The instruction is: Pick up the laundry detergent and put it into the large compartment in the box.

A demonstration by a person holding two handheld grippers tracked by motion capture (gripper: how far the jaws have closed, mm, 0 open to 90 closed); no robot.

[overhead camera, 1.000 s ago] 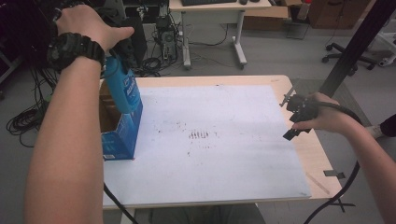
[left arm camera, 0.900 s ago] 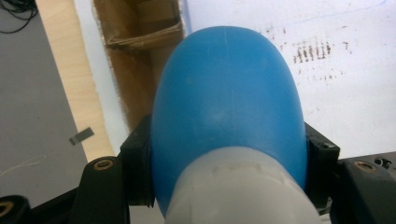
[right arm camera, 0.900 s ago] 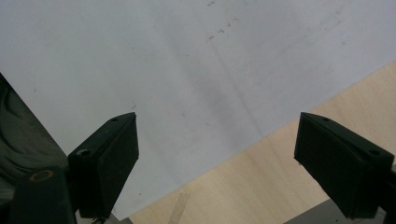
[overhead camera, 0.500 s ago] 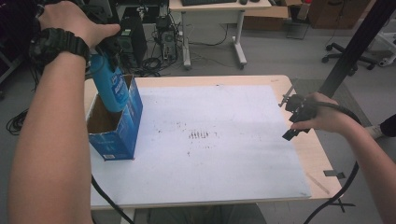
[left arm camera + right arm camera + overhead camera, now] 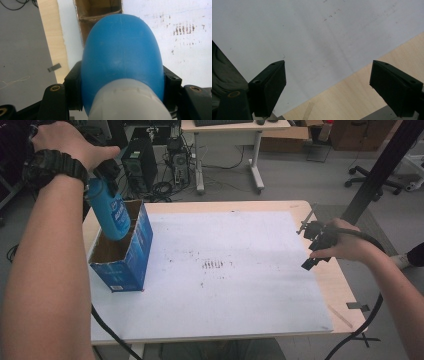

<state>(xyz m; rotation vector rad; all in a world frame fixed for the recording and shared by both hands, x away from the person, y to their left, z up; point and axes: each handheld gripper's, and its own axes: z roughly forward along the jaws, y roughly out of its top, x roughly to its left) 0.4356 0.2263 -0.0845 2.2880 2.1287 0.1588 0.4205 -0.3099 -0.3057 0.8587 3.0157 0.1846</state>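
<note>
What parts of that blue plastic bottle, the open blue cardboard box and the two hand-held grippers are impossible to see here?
- Blue plastic bottle: its cap, high view, covered by the left hand; its base, left gripper view, hidden behind its own body.
- Bottle label: high view, too small to read.
- Open blue cardboard box: its floor, high view, hidden by its walls and the bottle.
- Right gripper: jaw tips, high view, too small.

bottle point(image 5: 109, 215): blue, grey cap | box point(image 5: 131, 255): blue | table point(image 5: 345, 285): pale wood | mat point(image 5: 235, 285): white, speckled

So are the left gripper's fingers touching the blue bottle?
Touching. In the left gripper view both black fingers press against the sides of the blue bottle.
</note>
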